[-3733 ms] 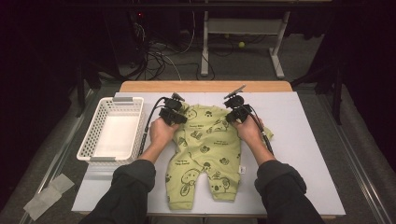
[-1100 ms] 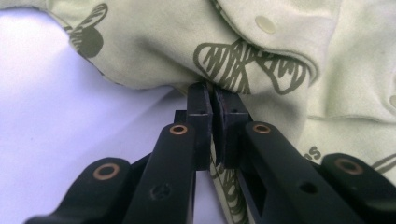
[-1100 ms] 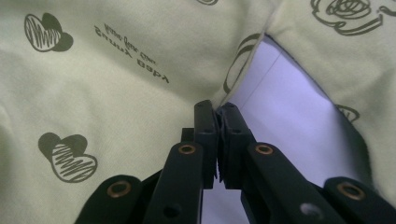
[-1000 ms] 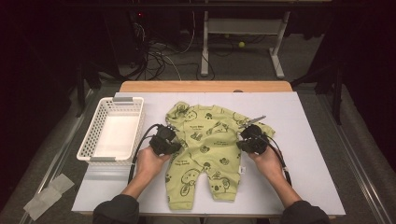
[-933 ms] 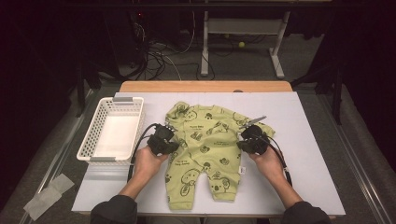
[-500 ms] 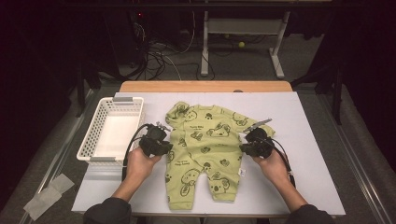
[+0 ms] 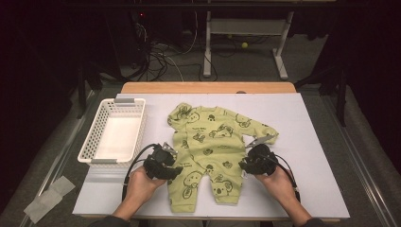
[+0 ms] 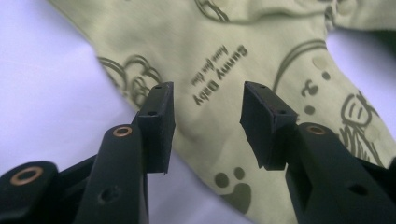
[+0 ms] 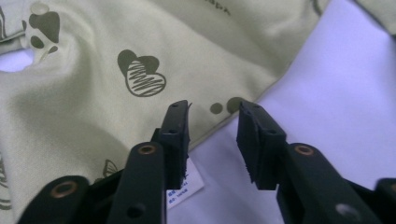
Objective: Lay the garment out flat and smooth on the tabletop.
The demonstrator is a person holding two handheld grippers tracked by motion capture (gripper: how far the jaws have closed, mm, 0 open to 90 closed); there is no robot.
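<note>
Clearly, we had a light green baby romper [image 7: 210, 146] lying flat on the white table cover [image 7: 312, 142], printed with dark koalas, paws and hearts. In the left gripper view we could read "Sunny Baby" on the cloth, with a line of script above it too small to make out. Our left gripper [image 8: 208, 123] sat at the romper's left edge, its jaws apart and just opened, nothing pinched between them. Our right gripper [image 9: 212, 140] sat at the right edge, jaws likewise just opened and holding nothing; a small white care label [image 9: 187, 184] stuck out from the seam under its left jaw, its print unreadable. A white basket [image 7: 113, 130] stood to the left, apart from the garment.
</note>
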